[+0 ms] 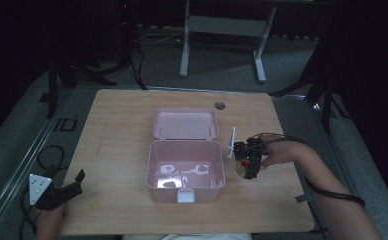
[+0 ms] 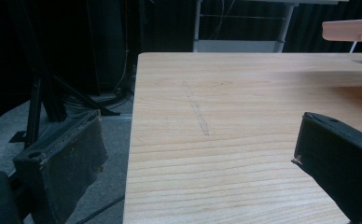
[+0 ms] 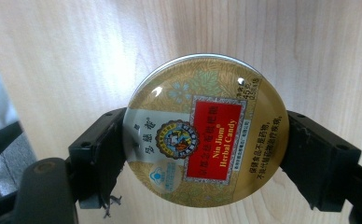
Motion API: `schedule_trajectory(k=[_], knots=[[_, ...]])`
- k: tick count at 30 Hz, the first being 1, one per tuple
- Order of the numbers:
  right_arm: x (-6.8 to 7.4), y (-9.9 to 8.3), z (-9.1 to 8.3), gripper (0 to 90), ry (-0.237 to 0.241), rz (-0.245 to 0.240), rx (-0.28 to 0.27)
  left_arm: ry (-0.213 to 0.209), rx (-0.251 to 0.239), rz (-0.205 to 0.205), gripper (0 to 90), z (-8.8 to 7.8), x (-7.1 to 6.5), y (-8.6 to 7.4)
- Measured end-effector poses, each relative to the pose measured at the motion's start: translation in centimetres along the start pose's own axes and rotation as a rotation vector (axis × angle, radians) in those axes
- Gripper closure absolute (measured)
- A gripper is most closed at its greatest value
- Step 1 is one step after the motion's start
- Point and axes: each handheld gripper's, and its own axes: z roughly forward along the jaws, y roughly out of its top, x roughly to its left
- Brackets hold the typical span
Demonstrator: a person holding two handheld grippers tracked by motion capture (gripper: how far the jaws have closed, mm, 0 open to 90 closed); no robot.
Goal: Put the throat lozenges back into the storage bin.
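A pink lunch box (image 1: 185, 172) stands open in the middle of the table, its lid (image 1: 185, 124) laid back behind it. Just right of the box, my right gripper (image 1: 246, 162) points down at the tabletop. In the right gripper view its jaws are shut on a round gold candy tin (image 3: 206, 130) with a red label, seen lid up over the wood. The tin (image 1: 240, 166) shows as a small yellow-red spot in the high view. My left gripper (image 1: 68, 189) rests at the table's near left corner, its jaws (image 2: 202, 163) open with bare wood between them.
A white utensil (image 1: 231, 142) lies on the table between the box lid and my right gripper. A round cable hole (image 1: 219, 105) sits near the far edge. A desk frame (image 1: 222, 30) and dark stands rise beyond the table.
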Motion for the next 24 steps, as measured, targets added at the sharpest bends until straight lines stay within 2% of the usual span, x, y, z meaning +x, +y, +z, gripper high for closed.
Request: schedule_trajectory(k=[7, 16, 24], knots=[[1.2, 0.6, -2.7, 20.1, -0.043, -0.015, 0.010, -0.001, 0.003, 0.001, 2.5, 0.0, 0.0, 0.0], [2.4, 2.2, -5.9, 20.1, -0.034, -0.041, -0.018, 0.001, 0.003, 0.000, 2.5, 0.0, 0.0, 0.0], [3.3, 4.1, -7.3, 20.1, -0.035, -0.073, -0.038, -0.001, 0.001, 0.001, 2.5, 0.0, 0.0, 0.0]])
